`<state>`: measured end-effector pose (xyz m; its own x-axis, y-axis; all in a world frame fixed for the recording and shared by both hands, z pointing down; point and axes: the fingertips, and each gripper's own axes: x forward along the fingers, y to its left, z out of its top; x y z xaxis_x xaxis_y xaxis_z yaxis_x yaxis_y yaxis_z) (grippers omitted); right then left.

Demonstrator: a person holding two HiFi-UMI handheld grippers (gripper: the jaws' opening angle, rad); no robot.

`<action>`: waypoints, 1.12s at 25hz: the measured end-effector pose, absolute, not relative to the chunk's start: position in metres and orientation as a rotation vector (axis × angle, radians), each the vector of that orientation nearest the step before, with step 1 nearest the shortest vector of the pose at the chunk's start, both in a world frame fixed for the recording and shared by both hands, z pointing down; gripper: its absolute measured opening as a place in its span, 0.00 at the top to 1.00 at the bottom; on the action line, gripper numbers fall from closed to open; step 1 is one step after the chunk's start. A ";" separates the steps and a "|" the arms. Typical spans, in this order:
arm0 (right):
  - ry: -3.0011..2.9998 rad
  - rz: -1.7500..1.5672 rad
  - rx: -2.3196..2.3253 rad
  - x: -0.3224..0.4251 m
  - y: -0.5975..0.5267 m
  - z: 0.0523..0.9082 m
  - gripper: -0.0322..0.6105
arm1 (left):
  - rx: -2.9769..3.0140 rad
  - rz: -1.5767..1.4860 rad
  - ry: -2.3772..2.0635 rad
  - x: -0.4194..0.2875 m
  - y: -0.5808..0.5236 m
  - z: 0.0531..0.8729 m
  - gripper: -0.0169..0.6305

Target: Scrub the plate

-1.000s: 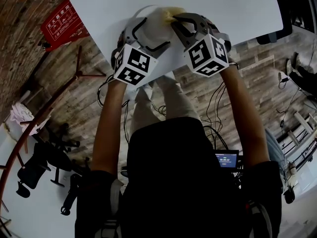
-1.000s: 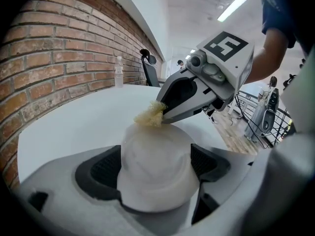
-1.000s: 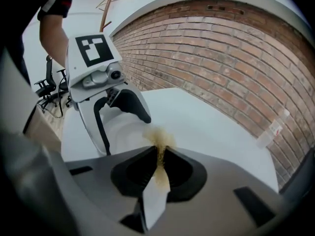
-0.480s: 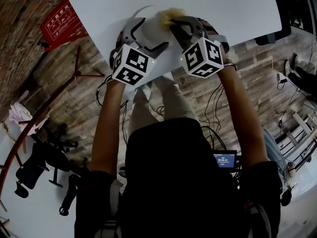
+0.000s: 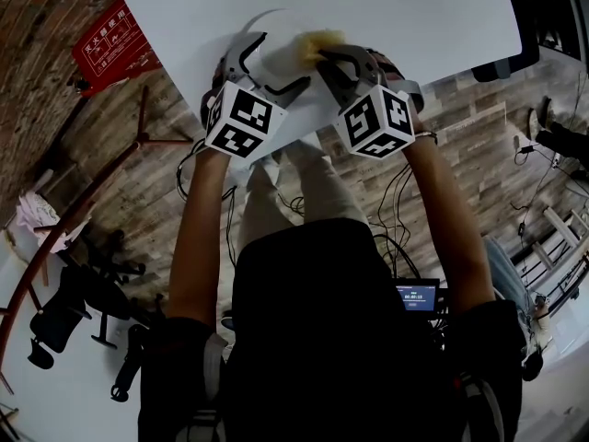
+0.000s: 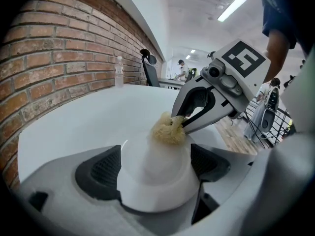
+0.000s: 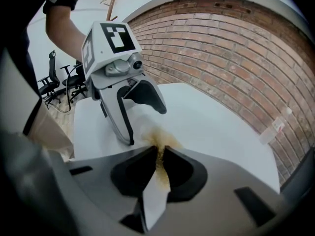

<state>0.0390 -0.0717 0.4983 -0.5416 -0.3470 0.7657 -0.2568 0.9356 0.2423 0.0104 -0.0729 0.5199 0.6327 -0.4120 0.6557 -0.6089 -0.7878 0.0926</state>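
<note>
My left gripper [image 5: 274,63] is shut on a white plate [image 5: 267,58], held over the near edge of the white table [image 5: 386,7]. In the left gripper view the plate [image 6: 153,173] fills the space between the jaws. A yellow fibrous scrubber [image 5: 313,42] rests against the plate's face, with my right gripper [image 5: 329,58] shut on it. The scrubber [image 6: 167,129] shows at the tip of the right gripper [image 6: 187,119]. In the right gripper view the scrubber [image 7: 158,154] is pinched between the closed jaws, right next to the left gripper's fingers [image 7: 123,117].
A clear water bottle [image 6: 118,71] stands far back on the table by the brick wall [image 6: 54,58]. A red sign [image 5: 110,40] and a coat stand [image 5: 138,141] are at the left. Office chairs [image 5: 69,307] and cables [image 5: 400,196] are on the floor below.
The right gripper has drawn back toward me, dragging the scrubber across the plate's face. The left gripper and plate have shifted only slightly.
</note>
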 end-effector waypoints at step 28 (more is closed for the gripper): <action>-2.145 -0.114 0.343 0.029 -0.077 0.502 0.87 | 2.544 0.912 -0.824 0.007 -0.071 0.520 0.32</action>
<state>0.0287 -0.0771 0.5022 -0.5295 -0.2868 0.7984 -0.2005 0.9568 0.2107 0.0073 -0.0712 0.5197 0.6308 -0.4120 0.6575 -0.6128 -0.7844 0.0965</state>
